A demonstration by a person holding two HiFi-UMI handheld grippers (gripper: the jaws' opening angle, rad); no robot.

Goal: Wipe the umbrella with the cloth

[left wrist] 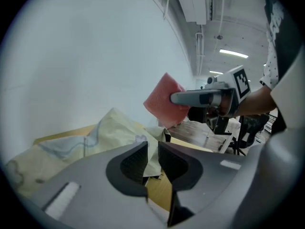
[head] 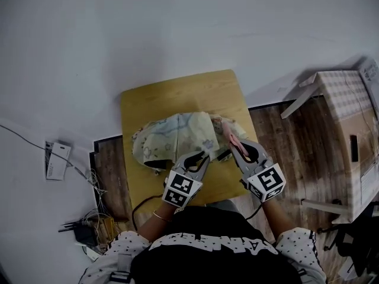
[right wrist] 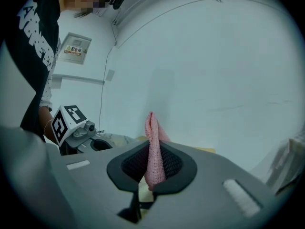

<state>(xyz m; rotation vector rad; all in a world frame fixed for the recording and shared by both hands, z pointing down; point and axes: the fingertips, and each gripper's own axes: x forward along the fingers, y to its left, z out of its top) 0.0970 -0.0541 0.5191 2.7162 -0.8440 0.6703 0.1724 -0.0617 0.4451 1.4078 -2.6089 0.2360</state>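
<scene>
A pale yellow-green patterned umbrella [head: 177, 135] lies crumpled on the small wooden table [head: 177, 93]. My left gripper [head: 204, 157] hovers at its near edge with the jaws apart. In the left gripper view the umbrella fabric [left wrist: 95, 137] shows through the gap of that gripper [left wrist: 152, 149], and the pads do not press on it. My right gripper [head: 235, 142] is just to the right, shut on a pink cloth [head: 231, 136]. The cloth [right wrist: 152, 132] stands pinched upright between the right gripper's [right wrist: 153, 156] pads. From the left gripper view the cloth [left wrist: 162, 101] hangs beyond the umbrella.
A cardboard box under a checked cover [head: 349, 129] stands on the wooden floor at the right. Cables and a power strip [head: 89, 223] lie on the floor at the left, near a white device [head: 57, 160]. The table's far half is bare wood.
</scene>
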